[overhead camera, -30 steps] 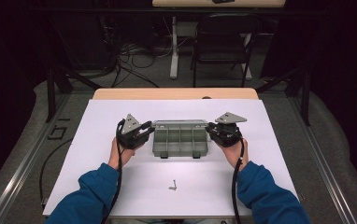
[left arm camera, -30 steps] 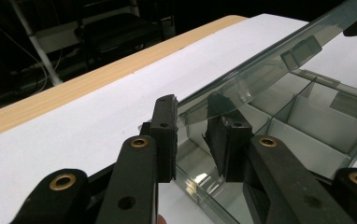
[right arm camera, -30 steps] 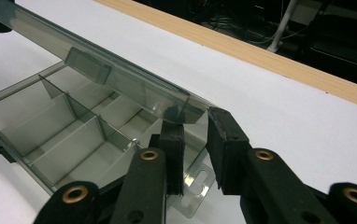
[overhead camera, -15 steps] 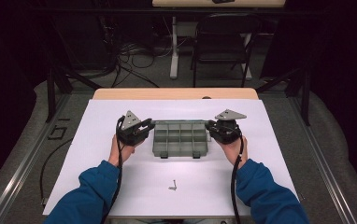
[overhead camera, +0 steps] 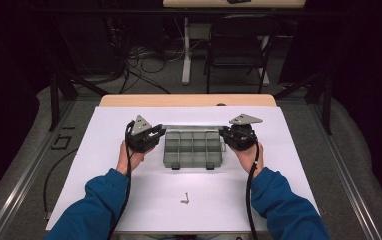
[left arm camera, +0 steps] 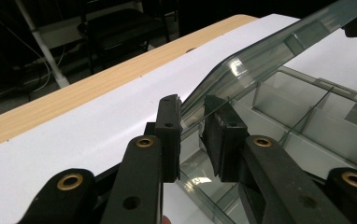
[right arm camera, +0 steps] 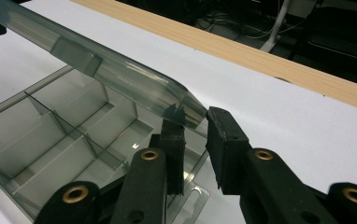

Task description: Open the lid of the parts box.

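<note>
1. Smoky grey, see-through plastic makes up the compartment box (overhead camera: pixel 191 148) I am working on; it sits on the white paper sheet (overhead camera: pixel 129 200) that covers the wooden table (overhead camera: pixel 189 100), about midway between my two hands.
2. Thin clear dividers split the tray of the box into a grid of small rectangular cells, all of which look bare from above.
3. Its hinged lid (left arm camera: pixel 279 49) of the same tinted plastic is raised at a slant above the tray, with a rounded corner at each end and a glossy sheen along the edge.
4. Two small latch tabs stick out from the near edge of the tray in the high view.
5. My left gripper (left arm camera: pixel 193 135) stands at the box's left end with its jaws narrow, one black pad on each side of the lid's corner; the jaws have just been closing a little, and I cannot tell whether the pads press on the plastic.
6. My right gripper (right arm camera: pixel 195 149) is at the box's right end, jaws also narrow, and the lid's other rounded corner (right arm camera: pixel 181 100) lies between its pads; the inner pad shows through the plastic.
7. Nearer to me on the sheet, well apart from the box, lies a small grey metal screw (overhead camera: pixel 185 198).
</note>
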